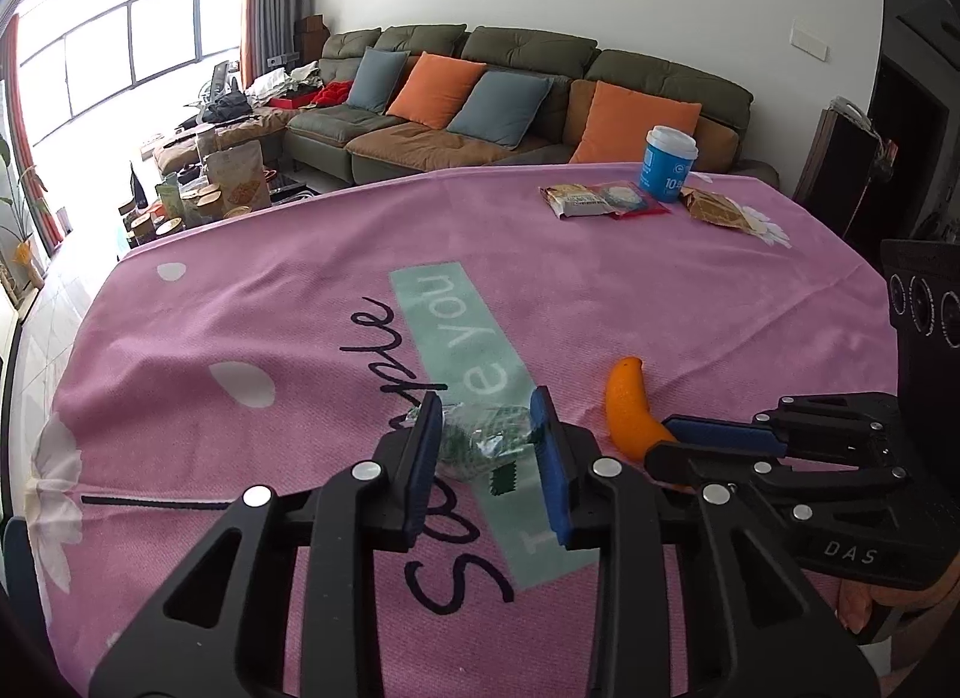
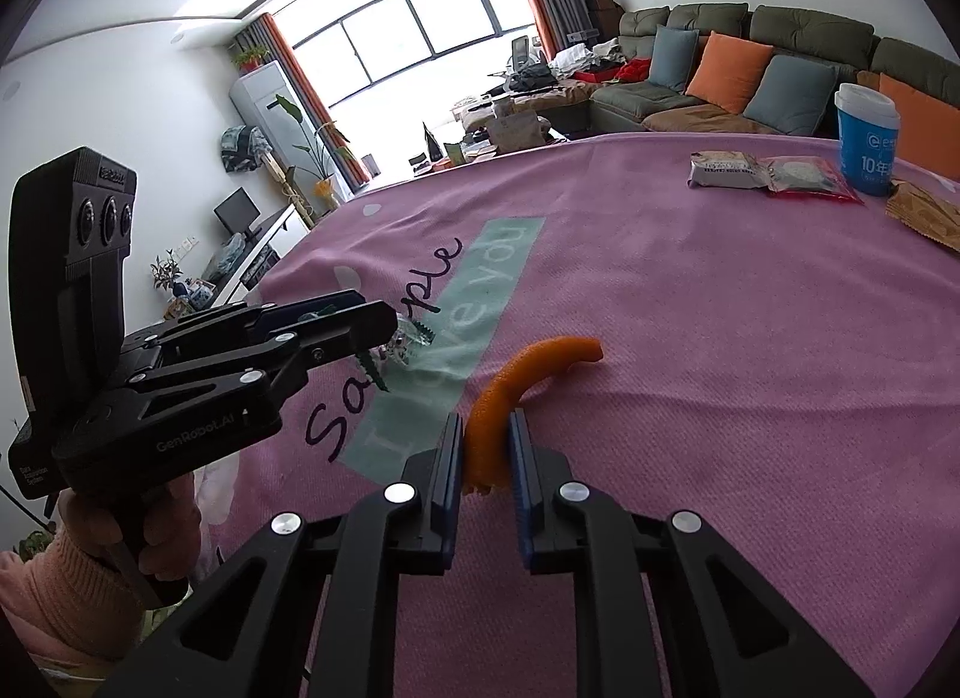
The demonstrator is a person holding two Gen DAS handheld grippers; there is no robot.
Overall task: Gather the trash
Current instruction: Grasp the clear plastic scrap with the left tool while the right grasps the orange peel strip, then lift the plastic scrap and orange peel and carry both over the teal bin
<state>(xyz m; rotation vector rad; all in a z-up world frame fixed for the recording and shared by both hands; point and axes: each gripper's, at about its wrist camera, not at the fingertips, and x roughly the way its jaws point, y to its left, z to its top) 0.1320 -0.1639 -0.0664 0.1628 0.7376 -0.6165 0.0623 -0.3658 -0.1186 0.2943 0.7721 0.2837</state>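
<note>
A crumpled green-and-clear plastic wrapper (image 1: 486,440) is pinched by the left gripper (image 1: 489,440) and a curved orange peel (image 2: 510,392) by the right gripper (image 2: 487,446) — both low over the pink cloth-covered table (image 1: 660,290). Pick-up is judged done — lifting and a bin come next.

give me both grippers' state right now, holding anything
Left gripper: closed on the green crinkled wrapper.
Right gripper: closed on the orange peel.
</note>
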